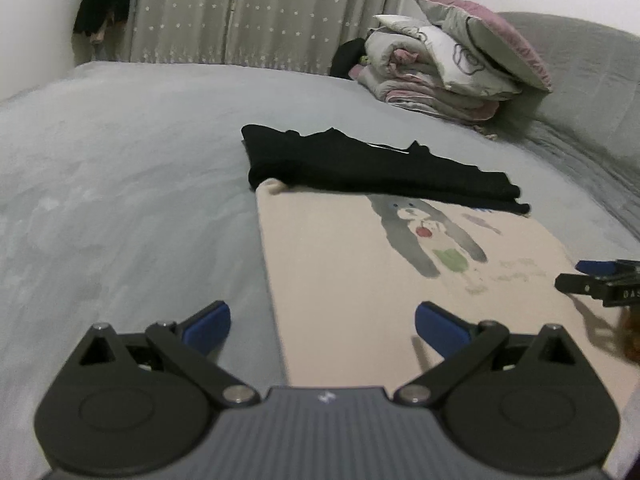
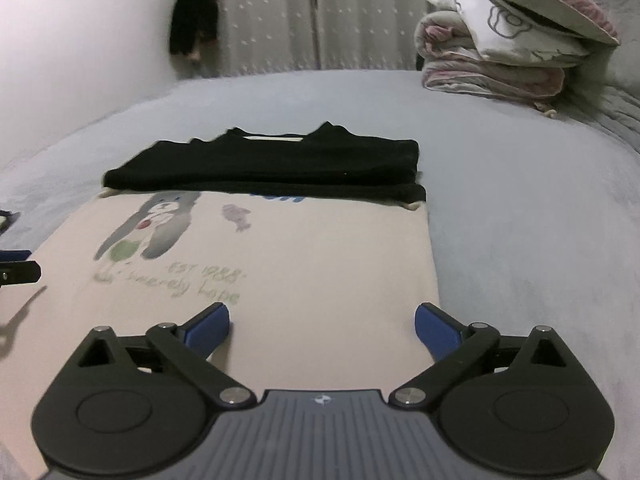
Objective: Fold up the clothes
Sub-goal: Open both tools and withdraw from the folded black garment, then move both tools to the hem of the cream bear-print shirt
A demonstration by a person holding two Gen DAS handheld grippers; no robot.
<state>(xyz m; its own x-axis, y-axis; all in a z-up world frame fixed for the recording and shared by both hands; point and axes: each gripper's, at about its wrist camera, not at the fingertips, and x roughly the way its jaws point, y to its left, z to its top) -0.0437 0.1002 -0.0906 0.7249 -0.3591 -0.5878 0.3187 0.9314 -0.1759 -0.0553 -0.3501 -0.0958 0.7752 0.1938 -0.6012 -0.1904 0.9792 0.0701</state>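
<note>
Here, a cream shirt (image 2: pixel 280 264) with a cartoon rabbit print lies flat on the grey bed (image 2: pixel 520 208), its near part stretching toward both grippers. A folded black garment (image 2: pixel 264 164) sits across its far end, covering the top of the shirt and part of some blue lettering there; a corner of the cream fabric peeks out from under the black edge on each side.

The left gripper (image 1: pixel 322 326) hangs over the shirt's left edge with its blue-padded fingers (image 1: pixel 208 326) spread wide and nothing between them; one pad is above the bare bedcover, the other above the cream cloth. The right gripper (image 2: pixel 322 326) is over the shirt's right edge, likewise wide open and empty, one pad over the printed text and the other right at the edge of the fabric. Each gripper shows at the margin of the other's view, and both cast shadows on the shirt.

Around them, a stack of folded quilts (image 2: pixel 492 68) with a white pillow and a pink-backed cushion (image 2: pixel 548 4) on top sits at the far right corner of the bed, well apart from the clothes. Behind the bed hangs a pale curtain (image 1: pixel 260 12) dotted with small stars, and something dark (image 2: pixel 194 20) hangs against the wall to its left. Between the grippers and the shirt nothing lies in the way; the bedcover on either side is bare.
</note>
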